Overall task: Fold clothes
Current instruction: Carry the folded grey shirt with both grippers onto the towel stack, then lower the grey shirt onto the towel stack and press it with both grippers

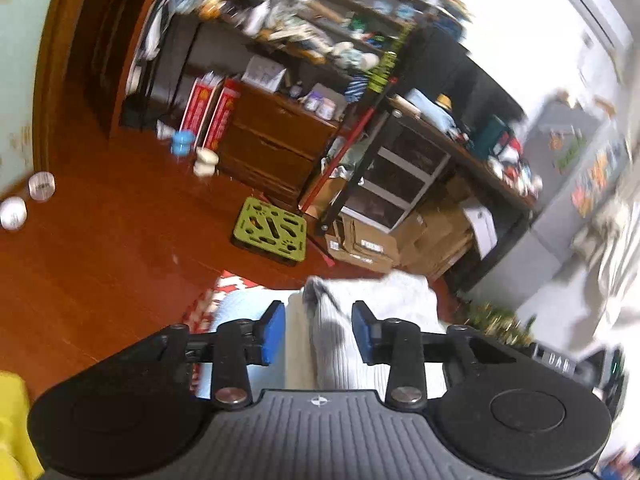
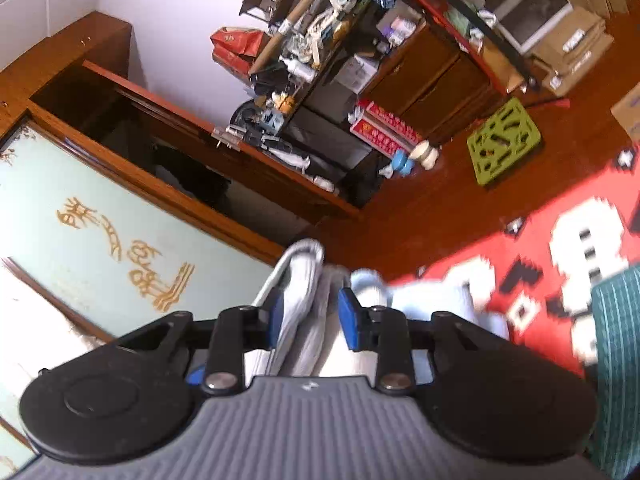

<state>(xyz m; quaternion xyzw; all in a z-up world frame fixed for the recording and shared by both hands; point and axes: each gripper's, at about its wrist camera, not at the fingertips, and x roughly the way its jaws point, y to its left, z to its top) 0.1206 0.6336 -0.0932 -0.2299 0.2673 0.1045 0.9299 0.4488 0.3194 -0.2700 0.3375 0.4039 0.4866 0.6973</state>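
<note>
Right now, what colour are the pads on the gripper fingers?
Blue pads on black fingers; clearest in the left wrist view.

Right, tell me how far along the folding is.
Done: nothing finished is visible; no folded pile shows in either view. In hand: the pale grey ribbed garment sits bunched between the fingers of the left gripper and of the right gripper, both raised above the red patterned rug. Neither gripper looks fully clamped, so the grip is uncertain. Left: apparently the folding itself, then laying the garment down.
</note>
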